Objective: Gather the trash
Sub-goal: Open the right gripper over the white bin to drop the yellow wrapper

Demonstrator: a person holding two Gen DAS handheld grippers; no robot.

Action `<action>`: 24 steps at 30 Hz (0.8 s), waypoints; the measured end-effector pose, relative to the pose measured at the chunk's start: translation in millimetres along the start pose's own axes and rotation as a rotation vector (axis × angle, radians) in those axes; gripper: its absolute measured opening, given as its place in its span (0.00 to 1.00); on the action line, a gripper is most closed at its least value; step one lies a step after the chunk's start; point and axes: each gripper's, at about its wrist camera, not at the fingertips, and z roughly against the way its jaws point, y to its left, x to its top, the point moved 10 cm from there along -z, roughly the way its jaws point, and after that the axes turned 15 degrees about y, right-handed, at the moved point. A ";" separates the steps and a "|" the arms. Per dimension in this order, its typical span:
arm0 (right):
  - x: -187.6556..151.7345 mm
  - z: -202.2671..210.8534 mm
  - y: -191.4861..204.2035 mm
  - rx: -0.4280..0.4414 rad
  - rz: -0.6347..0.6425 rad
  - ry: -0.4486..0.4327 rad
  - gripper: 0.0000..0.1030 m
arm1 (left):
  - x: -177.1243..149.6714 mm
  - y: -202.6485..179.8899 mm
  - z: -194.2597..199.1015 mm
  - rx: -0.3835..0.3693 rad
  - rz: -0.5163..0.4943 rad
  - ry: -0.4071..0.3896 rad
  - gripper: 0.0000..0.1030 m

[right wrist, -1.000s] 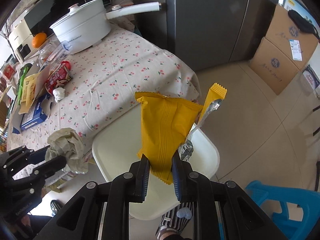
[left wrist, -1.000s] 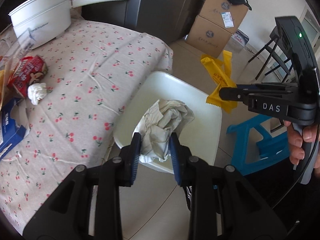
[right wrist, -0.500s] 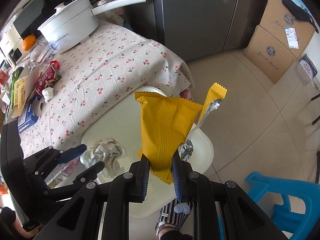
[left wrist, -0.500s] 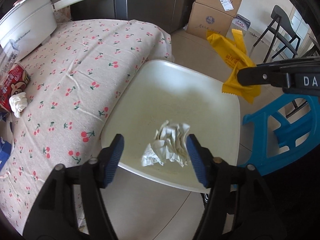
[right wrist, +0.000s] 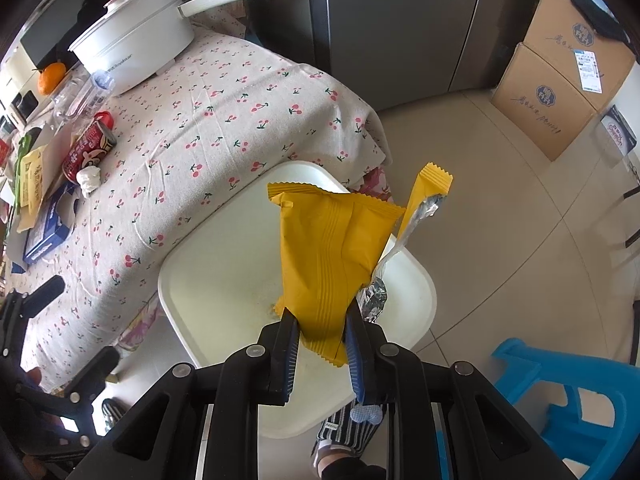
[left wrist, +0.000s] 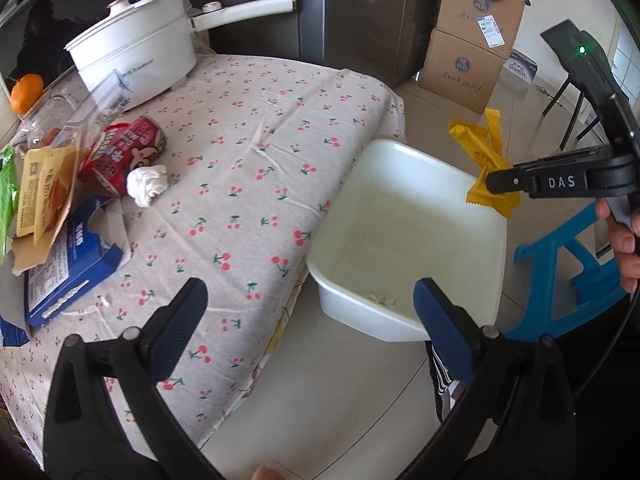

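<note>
Cherry-print cloth covers the worktop (left wrist: 256, 168), which fills the left and centre of both views above a pale tiled floor. At the worktop's corner, lower centre-right in the left wrist view, stands a white plastic bin (left wrist: 486, 280); only small pale scraps show on its floor in these frames. Over the bin, centre of the right wrist view, the right hand-held gripper (right wrist: 322, 344) pinches the lower corner of a yellow snack wrapper (right wrist: 332, 248), its blue pads pressed on the film, with a torn yellow-and-silver strip (right wrist: 416, 216) hanging at the wrapper's right. The left hand-held gripper (left wrist: 308, 312) sits at the bottom of its own view, its jaws opening wide with nothing between them, one finger over the cloth and the other over the bin's near rim.

More trash lies at the left of the worktop: a crumpled white tissue (left wrist: 147, 184) touching a red drink can (left wrist: 124, 152) on its side, a torn blue carton (left wrist: 76, 264), and yellow packets (left wrist: 44, 196). At the upper left are a white lidded pan (left wrist: 136, 56) with a long handle and an orange (left wrist: 26, 90). Cardboard boxes (left wrist: 468, 48) stand at upper right, and a blue plastic stool (left wrist: 560, 276) at right.
</note>
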 end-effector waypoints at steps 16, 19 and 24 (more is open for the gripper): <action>13.8 7.3 38.7 0.034 0.010 -0.021 0.75 | -49.2 90.2 35.3 0.052 0.184 -0.024 0.99; 17.3 11.0 54.9 0.041 0.032 -0.029 0.75 | -57.7 107.5 39.9 0.065 0.219 -0.026 0.99; 22.1 19.0 93.4 0.065 0.087 -0.051 0.77 | -71.7 138.2 47.0 0.071 0.290 -0.030 0.99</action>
